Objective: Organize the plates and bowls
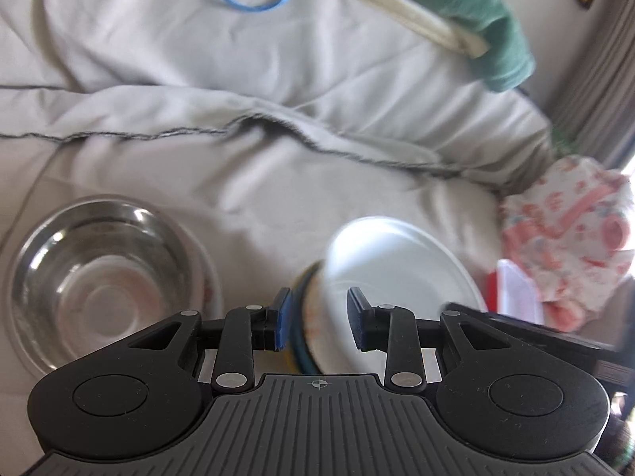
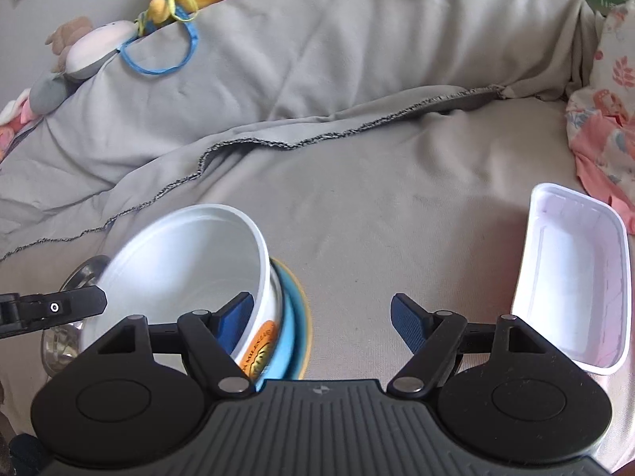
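A white bowl (image 1: 397,265) with an orange label sits tilted on a blue plate with a yellow rim (image 1: 298,329) on the grey sheet. My left gripper (image 1: 319,319) is open, its jaws on either side of the bowl's near wall. A steel bowl (image 1: 99,277) stands to the left. In the right wrist view, the white bowl (image 2: 182,265) and blue plate (image 2: 295,317) are at lower left. My right gripper (image 2: 321,317) is open and empty, just right of them, with the left fingertip (image 2: 238,309) by the bowl's rim.
A white rectangular plastic tub (image 2: 571,289) lies at right on the bed. Pink floral cloth (image 2: 603,119) lies at the right edge. Stuffed toys (image 2: 91,47) and a blue band (image 2: 166,67) lie at the back. The left gripper's side (image 2: 51,309) shows at left.
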### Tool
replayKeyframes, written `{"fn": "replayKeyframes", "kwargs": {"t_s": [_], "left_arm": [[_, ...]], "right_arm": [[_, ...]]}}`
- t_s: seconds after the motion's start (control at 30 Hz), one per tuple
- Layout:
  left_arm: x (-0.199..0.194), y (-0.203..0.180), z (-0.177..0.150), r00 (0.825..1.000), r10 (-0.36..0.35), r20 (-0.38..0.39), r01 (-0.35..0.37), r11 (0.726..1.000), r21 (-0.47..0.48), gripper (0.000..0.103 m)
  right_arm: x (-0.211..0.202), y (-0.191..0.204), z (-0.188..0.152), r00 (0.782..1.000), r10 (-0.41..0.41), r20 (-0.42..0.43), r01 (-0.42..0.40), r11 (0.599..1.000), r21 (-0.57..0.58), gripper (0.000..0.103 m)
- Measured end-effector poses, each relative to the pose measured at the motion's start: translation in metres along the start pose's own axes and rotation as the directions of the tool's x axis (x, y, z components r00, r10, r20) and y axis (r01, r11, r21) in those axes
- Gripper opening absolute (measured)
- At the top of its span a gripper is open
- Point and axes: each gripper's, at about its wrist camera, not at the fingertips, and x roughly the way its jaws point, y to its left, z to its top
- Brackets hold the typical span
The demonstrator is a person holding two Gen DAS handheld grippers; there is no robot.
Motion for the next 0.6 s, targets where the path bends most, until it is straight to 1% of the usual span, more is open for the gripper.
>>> {"fn": "replayKeyframes", "kwargs": {"t_s": [0.03, 0.07, 0.2, 0.3, 0.37, 0.4, 0.43, 0.5, 0.53, 0.6], "left_arm": [[0.003, 0.001, 0.0, 1.0, 0.003, -0.002, -0.003, 1.0, -0.009, 0.042], [0.006, 0.003, 0.002, 1.0, -0.004, -0.009, 0.004, 1.0, -0.024, 0.042], [0.021, 0.005, 0.006, 0.998, -0.015, -0.068, 0.011, 0.998, -0.063, 0.043], [0.031, 0.001, 0.009, 0.993, 0.001, -0.117, -0.005, 0.999, -0.041, 0.044], [0.041, -0.001, 0.011, 0.986, 0.033, -0.163, -0.035, 0.999, -0.01, 0.04], [0.046, -0.002, 0.012, 0.982, 0.055, -0.181, -0.053, 0.999, 0.012, 0.04], [0.05, -0.002, 0.012, 0.978, 0.062, -0.2, -0.057, 0.998, 0.029, 0.04], [0.057, 0.0, 0.011, 0.97, 0.043, -0.24, -0.036, 0.999, 0.032, 0.04], [0.06, 0.003, 0.01, 0.965, 0.016, -0.26, -0.012, 1.0, 0.018, 0.041], [0.065, 0.007, 0.007, 0.959, -0.033, -0.282, 0.031, 0.999, -0.013, 0.043]], "right_arm": [[0.001, -0.004, -0.001, 1.0, -0.012, 0.007, 0.012, 1.0, 0.004, 0.078], [0.002, -0.007, -0.002, 1.0, -0.009, 0.011, 0.009, 1.0, 0.011, 0.078], [0.009, -0.021, -0.003, 0.999, 0.037, -0.015, -0.036, 0.996, 0.081, 0.078], [0.014, -0.024, -0.005, 0.998, 0.052, -0.038, -0.048, 0.994, 0.097, 0.078], [0.02, -0.025, -0.007, 0.995, 0.072, -0.068, -0.064, 0.993, 0.103, 0.078], [0.023, -0.024, -0.008, 0.991, 0.097, -0.091, -0.087, 0.99, 0.108, 0.078], [0.029, -0.024, -0.01, 0.981, 0.143, -0.129, -0.128, 0.984, 0.121, 0.078], [0.038, -0.022, -0.015, 0.953, 0.237, -0.189, -0.208, 0.964, 0.163, 0.078], [0.043, -0.021, -0.017, 0.938, 0.275, -0.211, -0.238, 0.953, 0.185, 0.078], [0.05, -0.017, -0.021, 0.921, 0.316, -0.227, -0.271, 0.939, 0.21, 0.076]]}}
